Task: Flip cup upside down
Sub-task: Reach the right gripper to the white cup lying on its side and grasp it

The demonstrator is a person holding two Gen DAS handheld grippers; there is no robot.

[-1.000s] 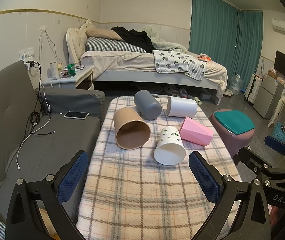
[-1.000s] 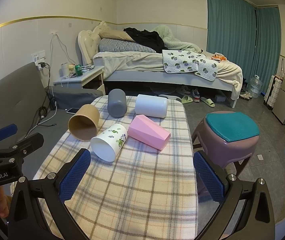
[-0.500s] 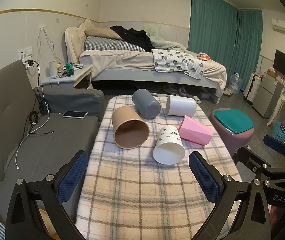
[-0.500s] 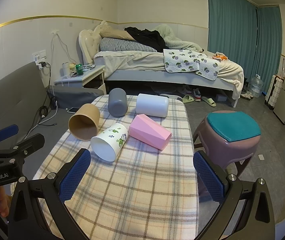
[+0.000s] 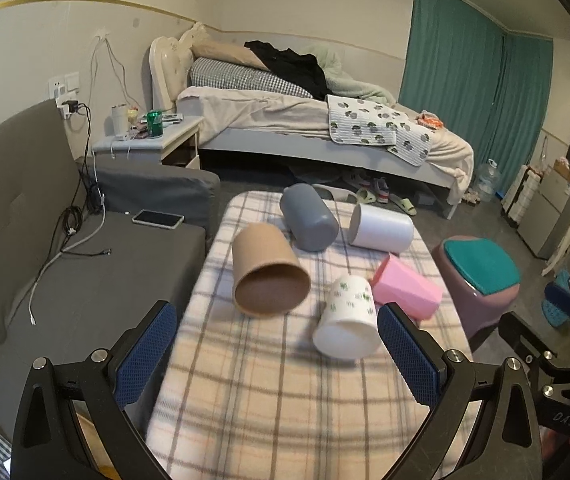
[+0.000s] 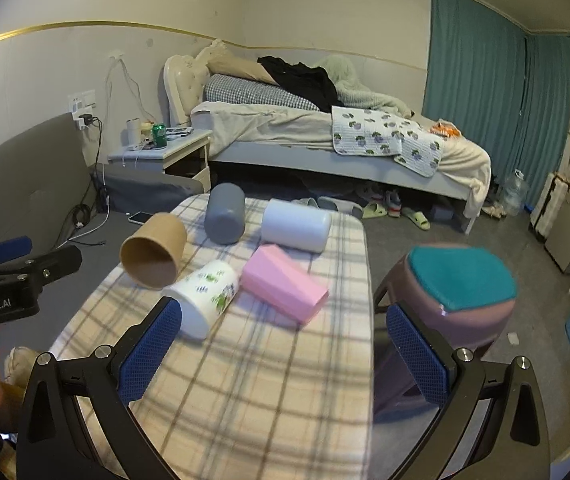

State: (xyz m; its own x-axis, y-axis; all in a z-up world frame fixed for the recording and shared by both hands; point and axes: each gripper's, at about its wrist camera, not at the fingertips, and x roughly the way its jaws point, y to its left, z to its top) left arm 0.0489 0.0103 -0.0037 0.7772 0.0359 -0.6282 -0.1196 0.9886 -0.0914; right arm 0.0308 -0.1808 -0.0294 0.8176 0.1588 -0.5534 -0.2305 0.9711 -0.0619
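As you push both wide-open, empty grippers closer than a second ago, the white leaf-printed paper cup (image 5: 347, 318) lies on its side on the plaid-covered table (image 5: 269, 396), nearest, ungrasped.

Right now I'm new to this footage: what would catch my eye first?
Five cups lie on their sides on the checked table: brown cup, grey cup, white cup, pink cup and a leaf-print cup nearest. Both grippers, left and right, are open, holding nothing.
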